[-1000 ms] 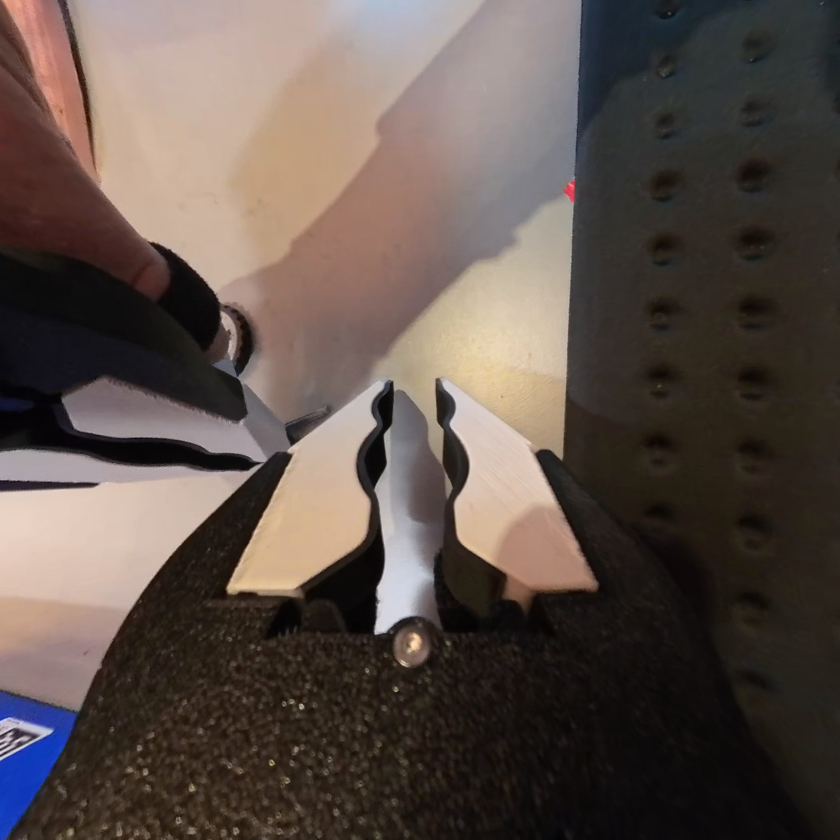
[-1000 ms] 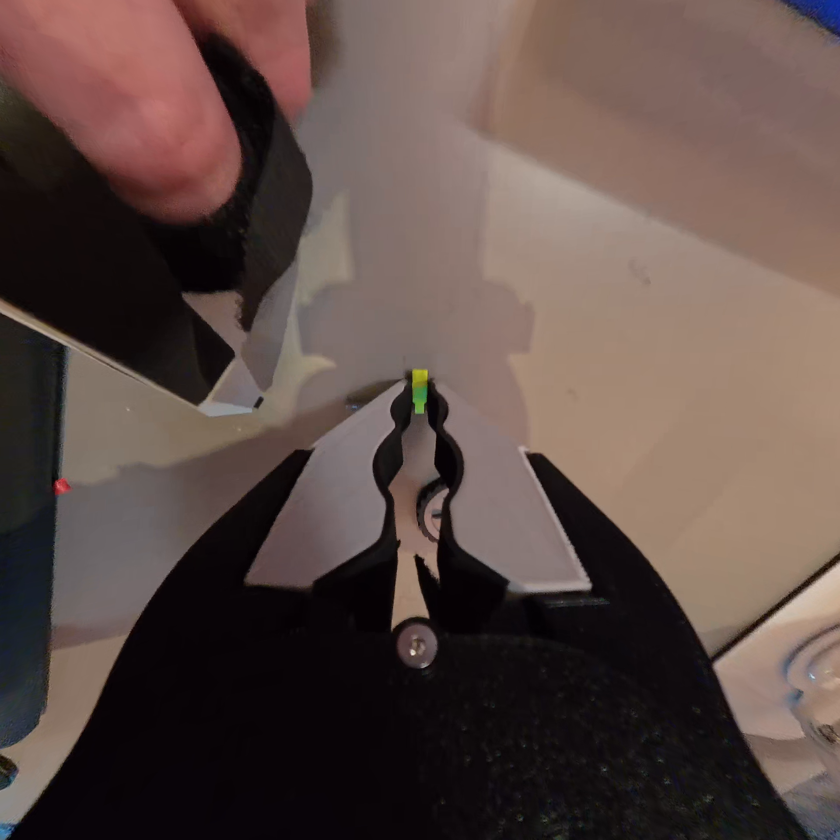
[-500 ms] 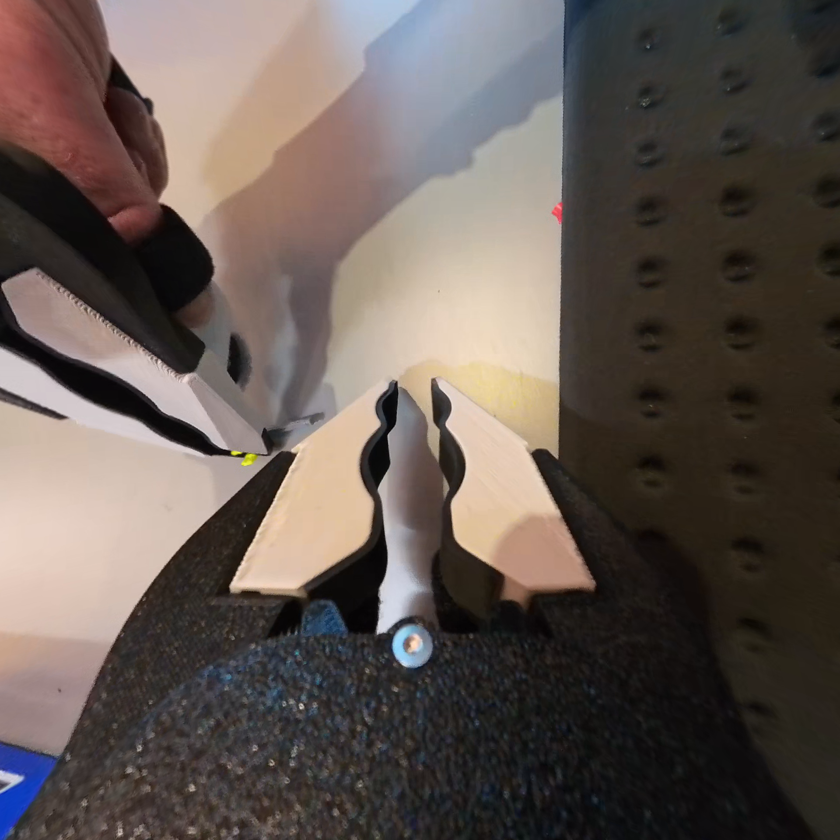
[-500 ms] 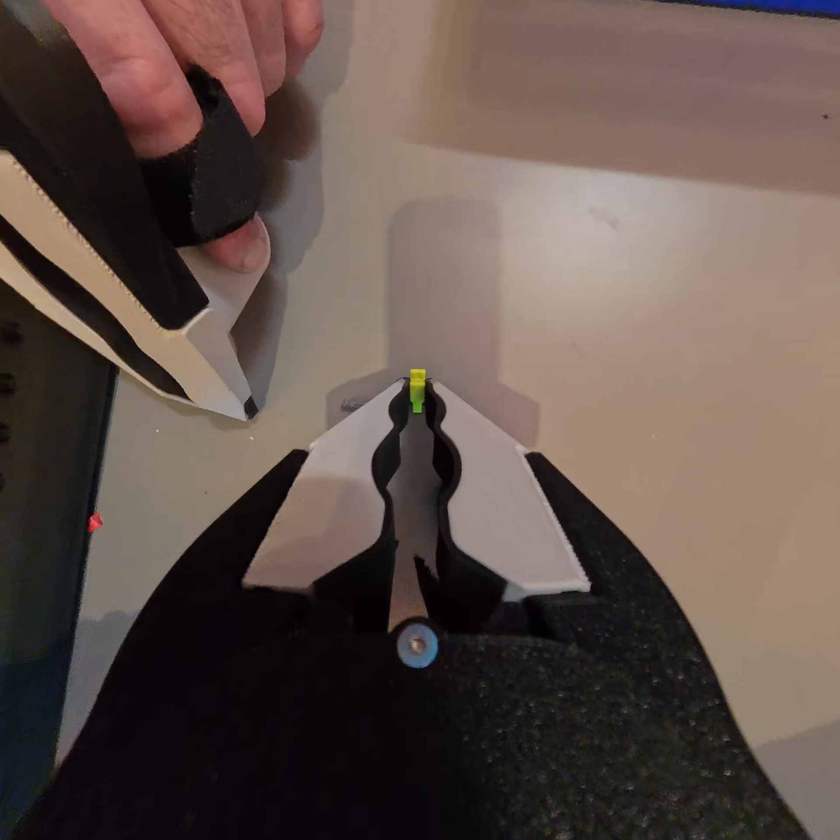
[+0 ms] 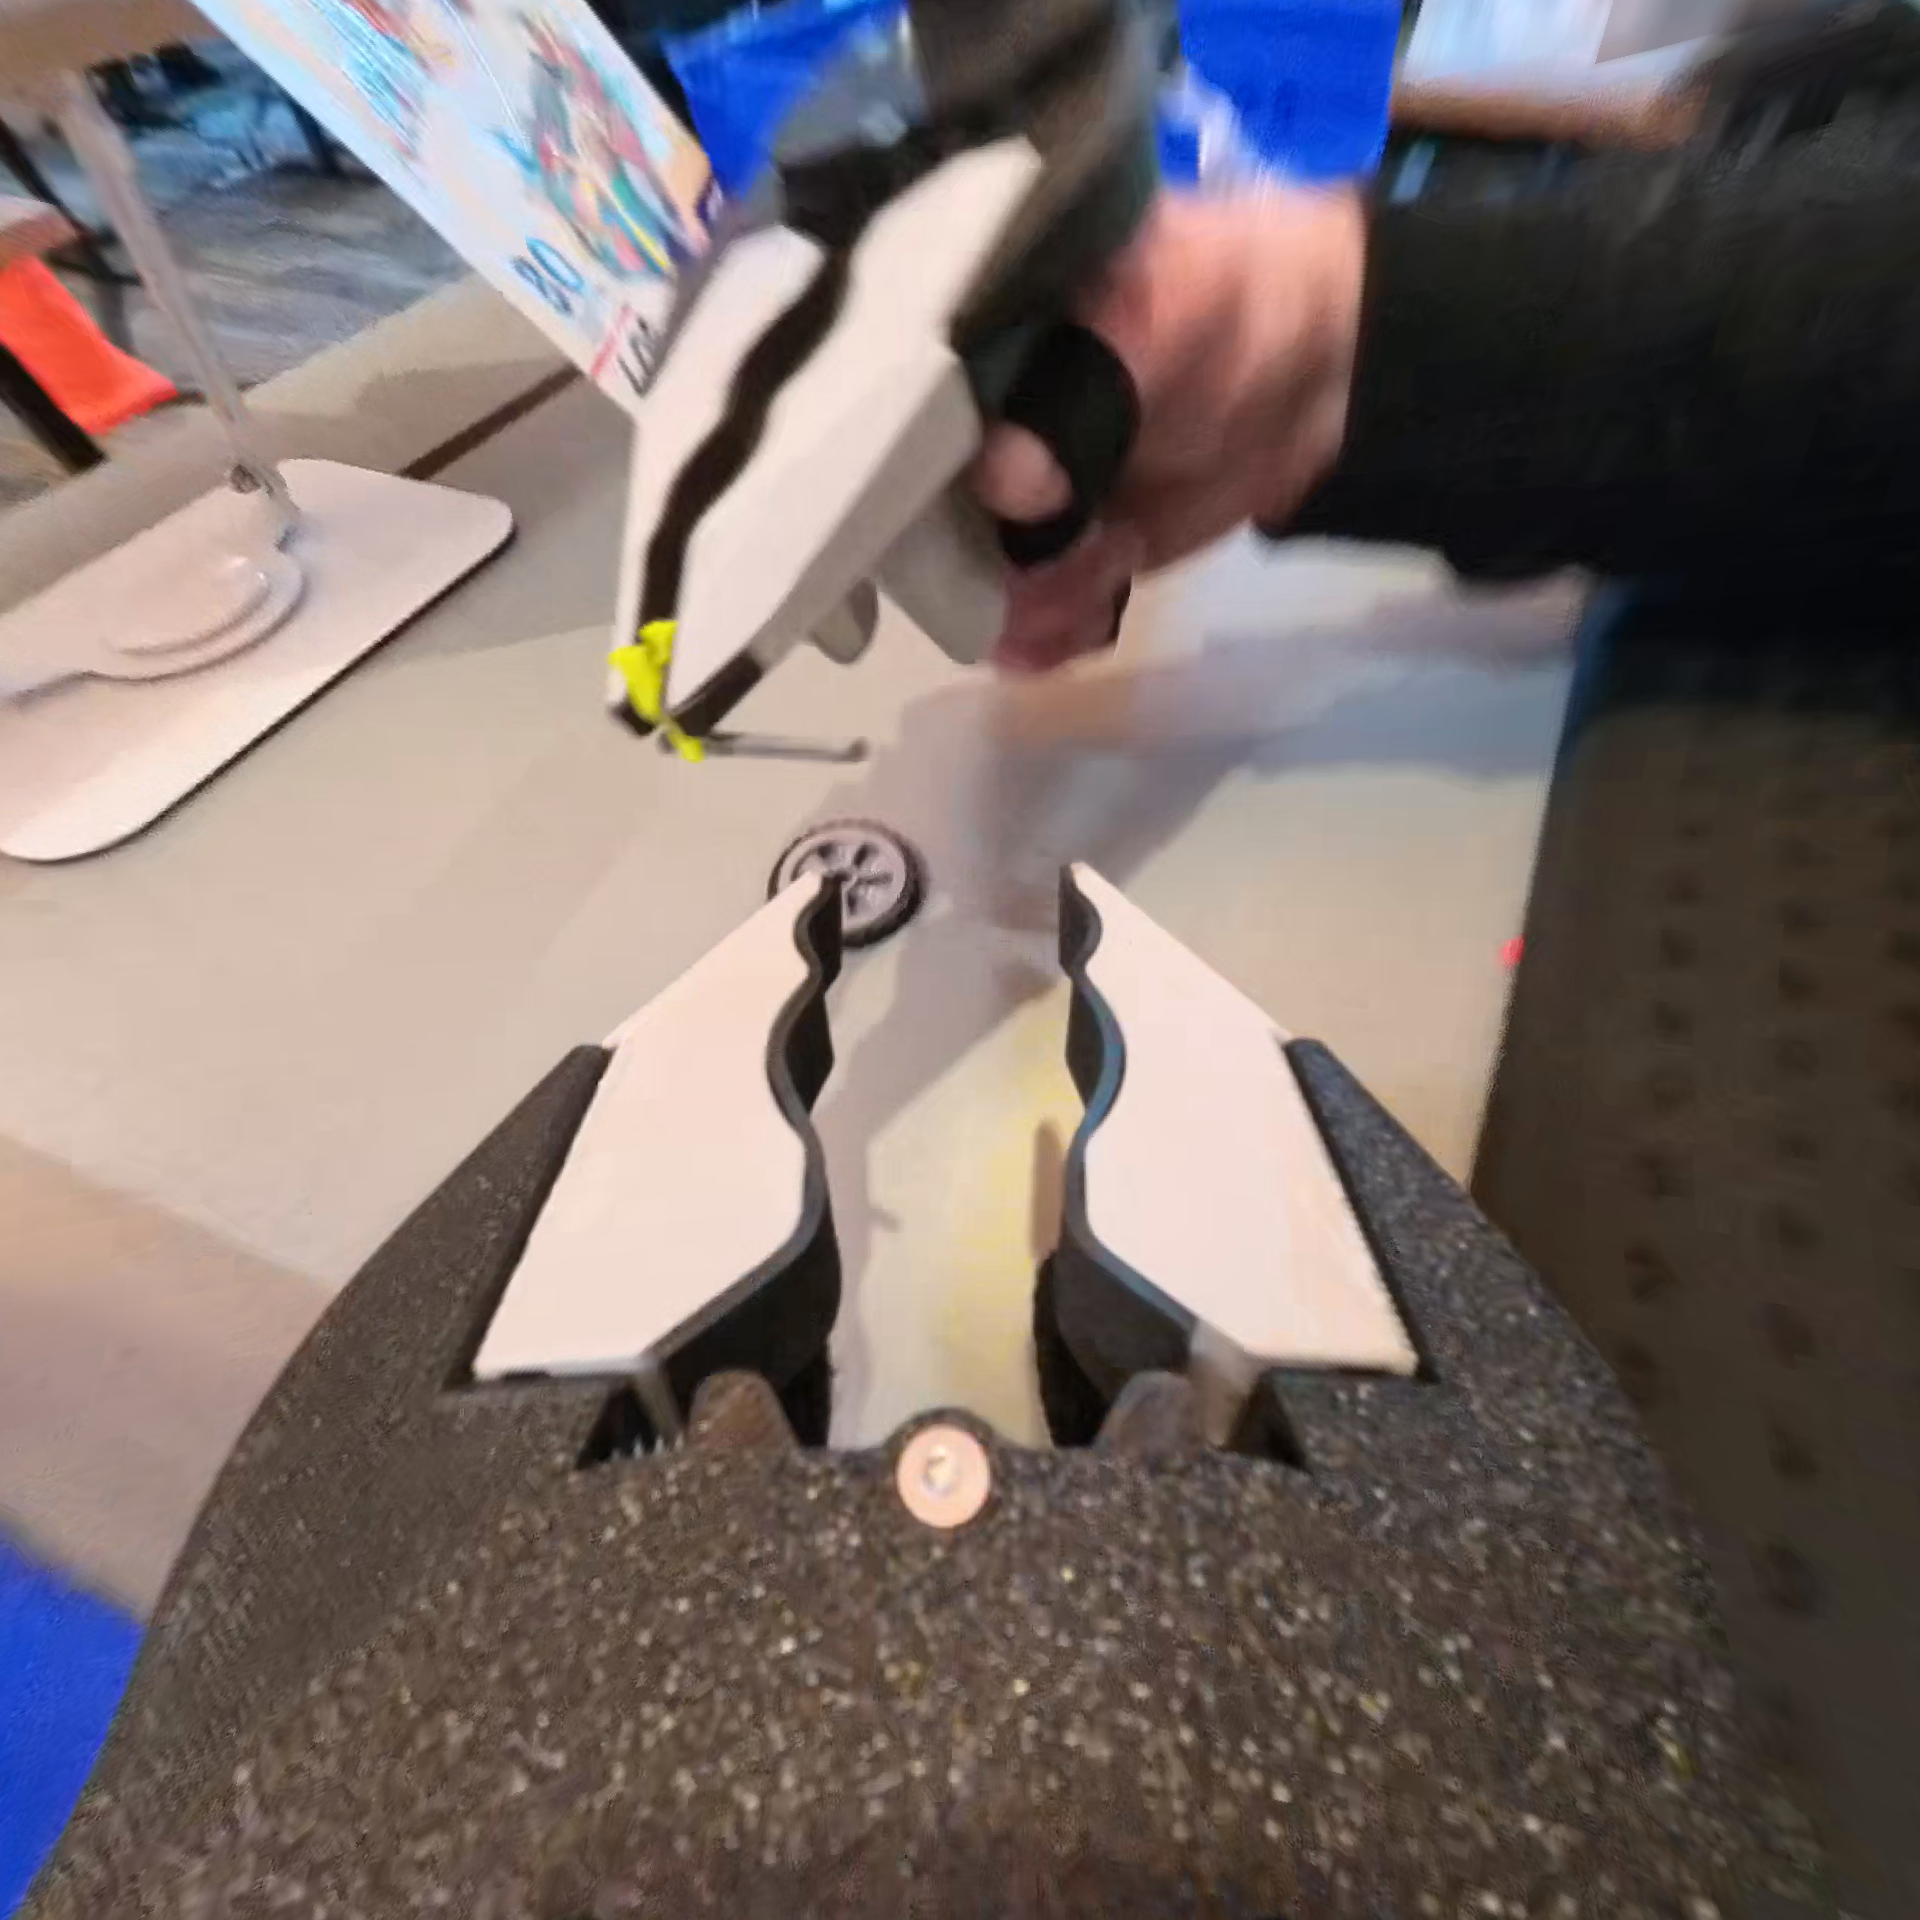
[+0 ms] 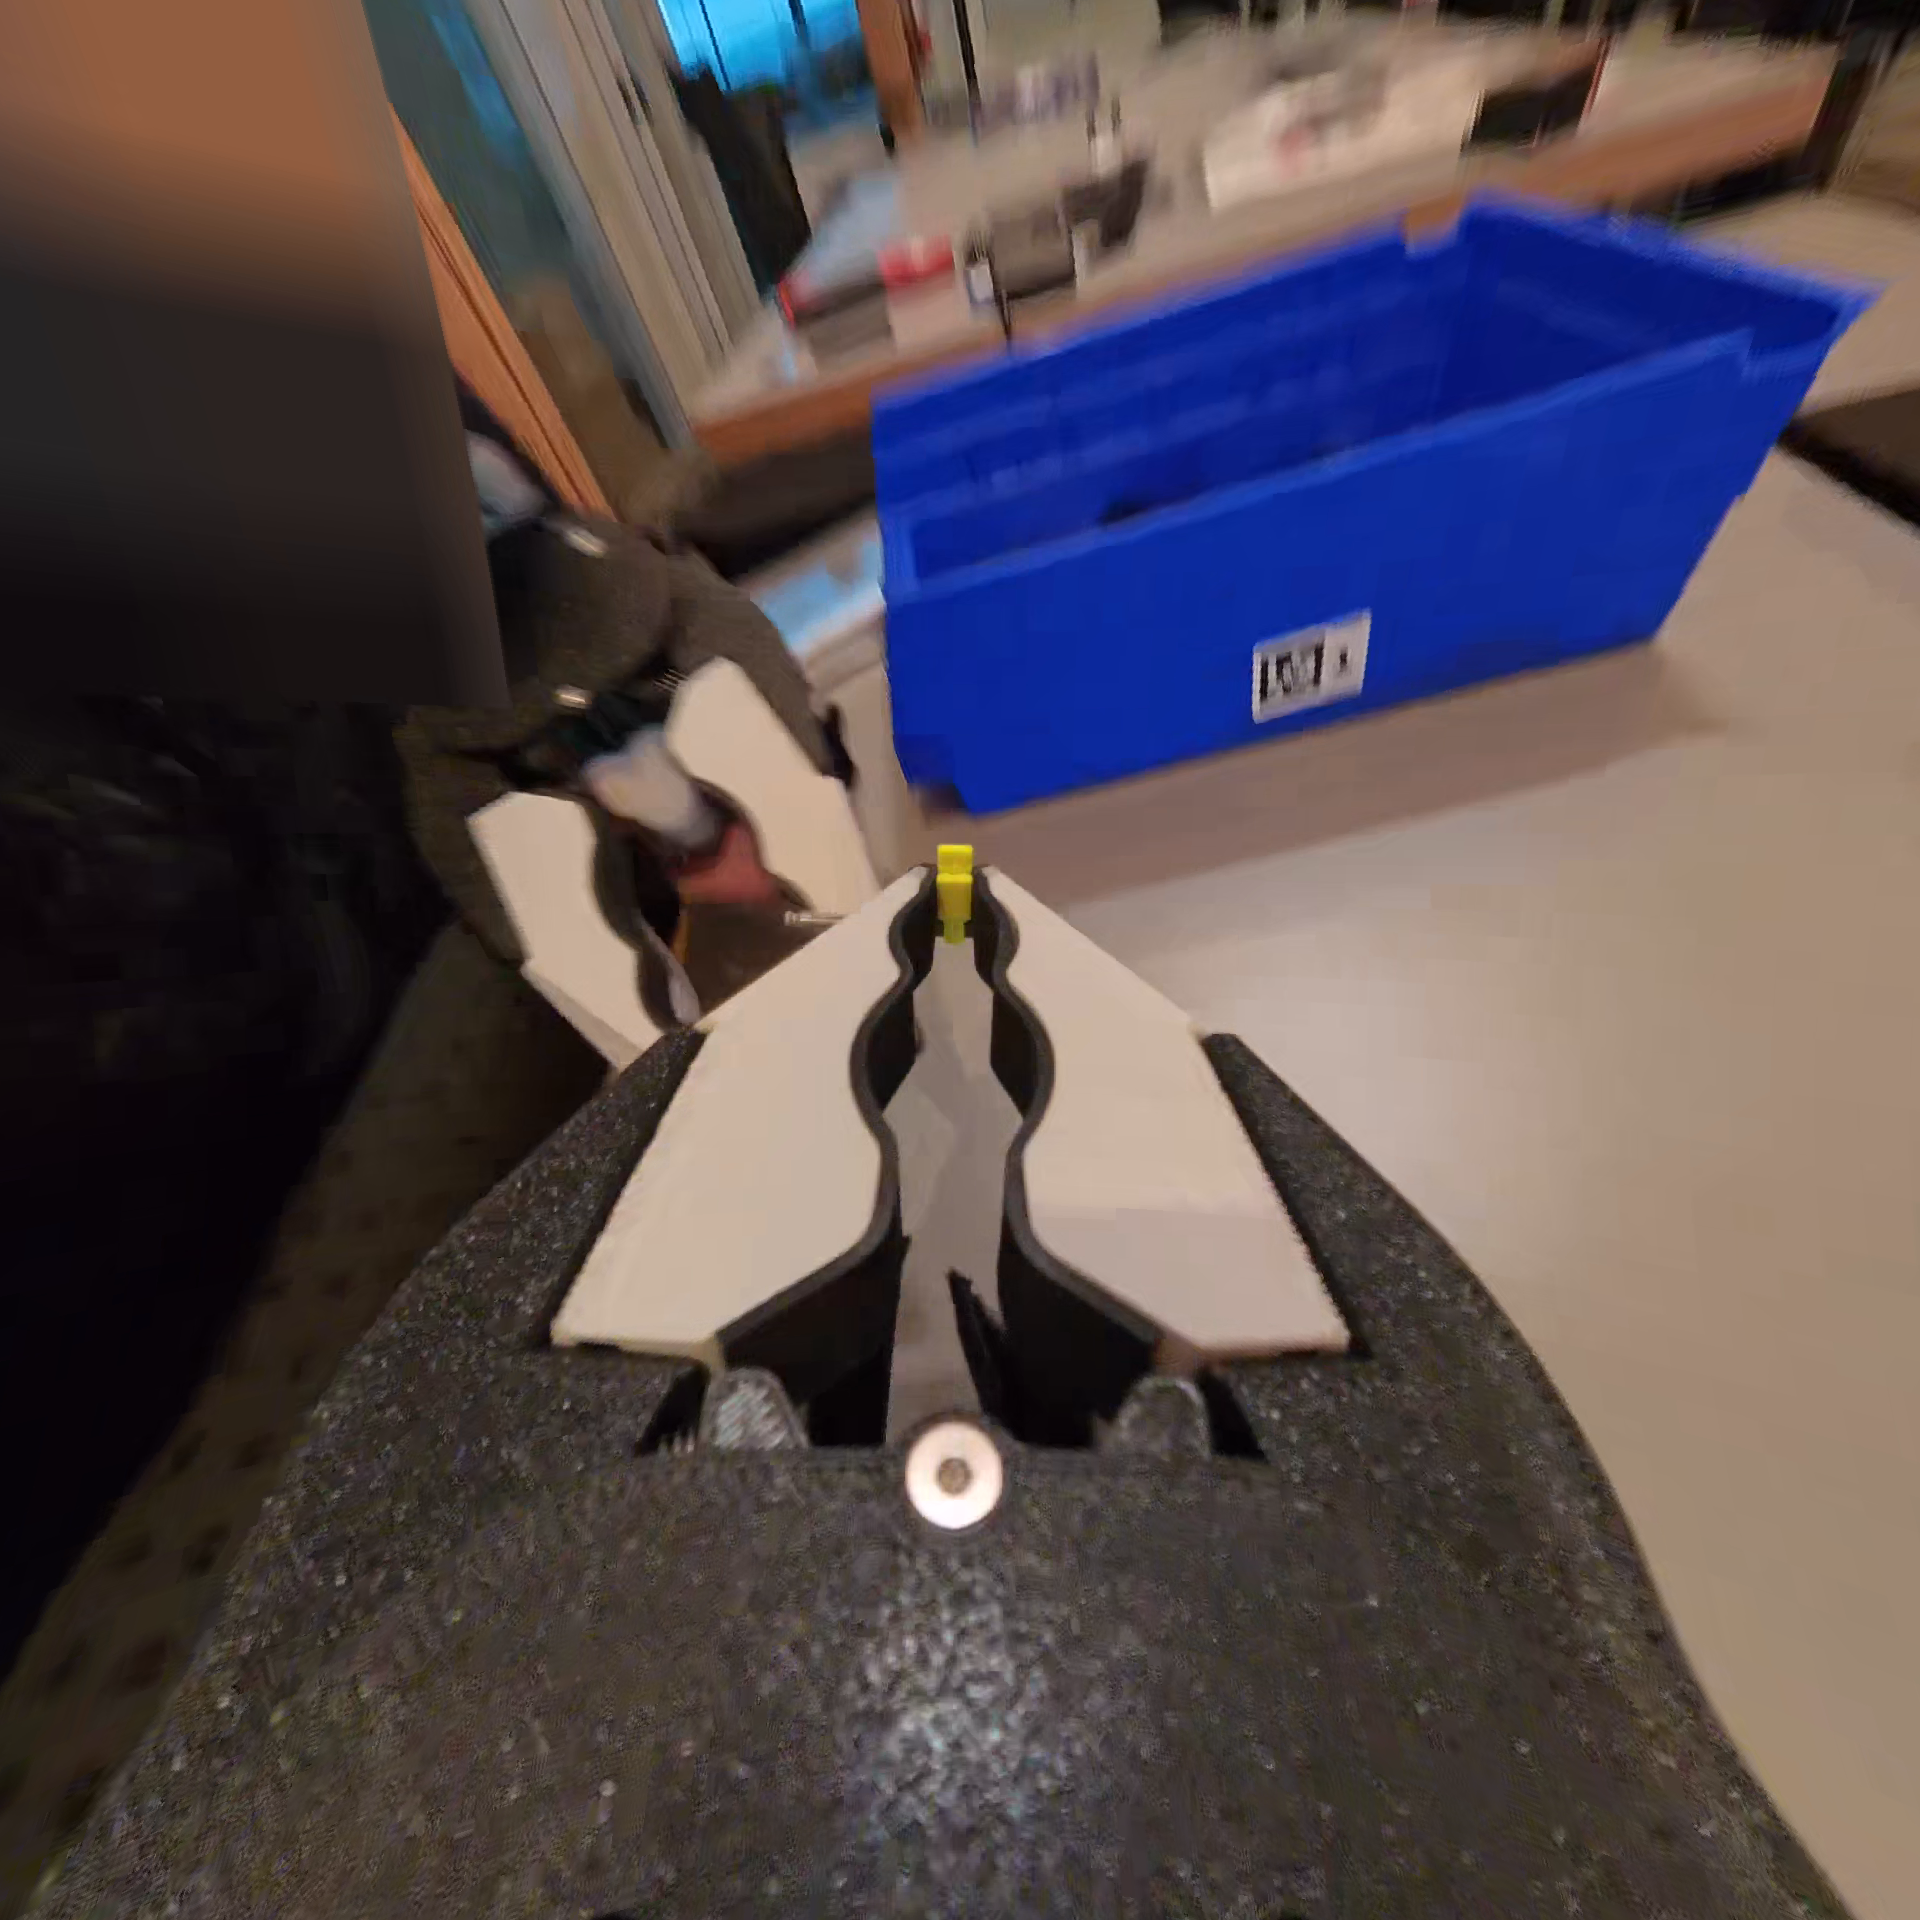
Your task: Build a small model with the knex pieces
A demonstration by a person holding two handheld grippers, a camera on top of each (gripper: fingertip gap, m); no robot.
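Left wrist view shows the left gripper (image 5: 945, 894) with its white, black-lined jaws spread apart and empty above the pale grey tabletop (image 5: 312, 987), a small black-tyred toy wheel with grey spokes (image 5: 850, 881) lying just beyond the tip of its left-hand jaw. Farther ahead, the right gripper (image 5: 665, 707), held by a person's hand (image 5: 1174, 416), is clamped on a small yellow plastic piece (image 5: 652, 686) fixed to a thin metal axle (image 5: 790, 746). In the right wrist view that yellow piece (image 6: 954, 896) sits pinched between the jaw tips, with a blue plastic bin (image 6: 1299, 540) well beyond them.
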